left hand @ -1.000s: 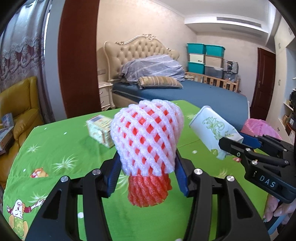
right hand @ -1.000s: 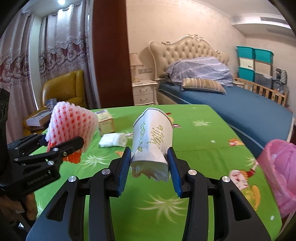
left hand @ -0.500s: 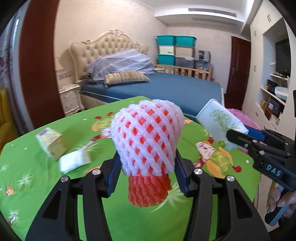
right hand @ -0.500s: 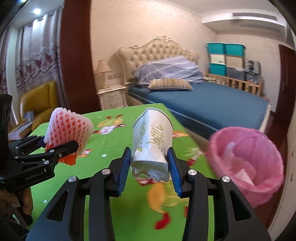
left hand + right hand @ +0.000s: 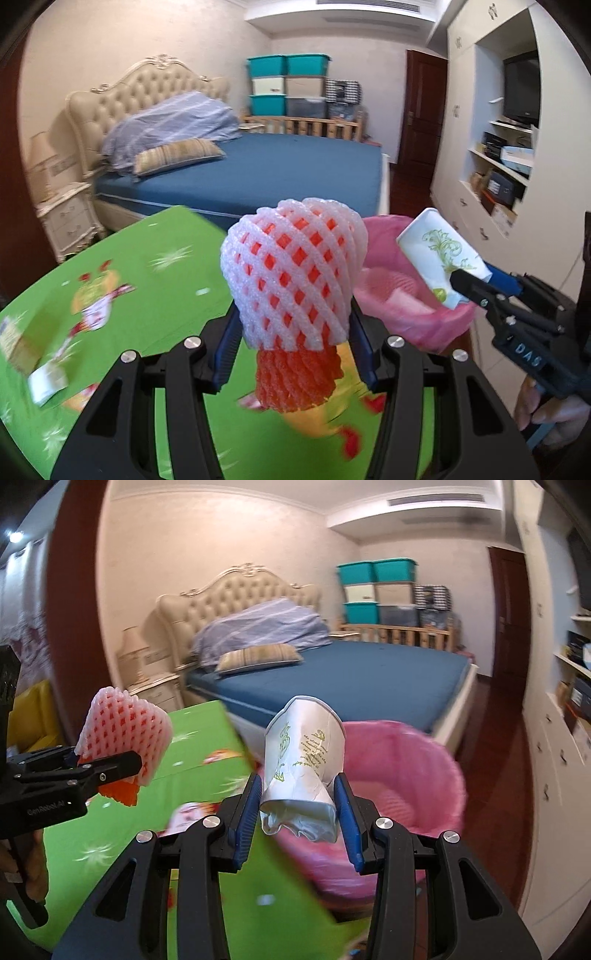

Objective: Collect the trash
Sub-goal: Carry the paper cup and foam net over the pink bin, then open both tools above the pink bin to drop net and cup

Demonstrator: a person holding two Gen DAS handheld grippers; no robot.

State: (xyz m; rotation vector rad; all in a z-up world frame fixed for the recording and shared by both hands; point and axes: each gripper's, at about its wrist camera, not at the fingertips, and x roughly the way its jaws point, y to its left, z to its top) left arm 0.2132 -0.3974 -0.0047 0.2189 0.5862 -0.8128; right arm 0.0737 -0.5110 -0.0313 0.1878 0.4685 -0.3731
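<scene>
Two pieces of trash are held, one in each gripper, beside one pink-lined bin.

One foam fruit net [image 5: 291, 280], white over orange, is clamped upright in the left gripper [image 5: 295, 350], and one crumpled paper cup [image 5: 304, 760] is pinched at its crushed base in the right gripper [image 5: 299, 812], its long axis tilted up and away. One pink-lined bin [image 5: 424, 775] is seen ahead and just right of the cup, past the edge of the green tabletop [image 5: 147, 266]; the right gripper is judged nearer to it. At least two scraps [image 5: 48, 384] are seen on the tabletop, blurred.
</scene>
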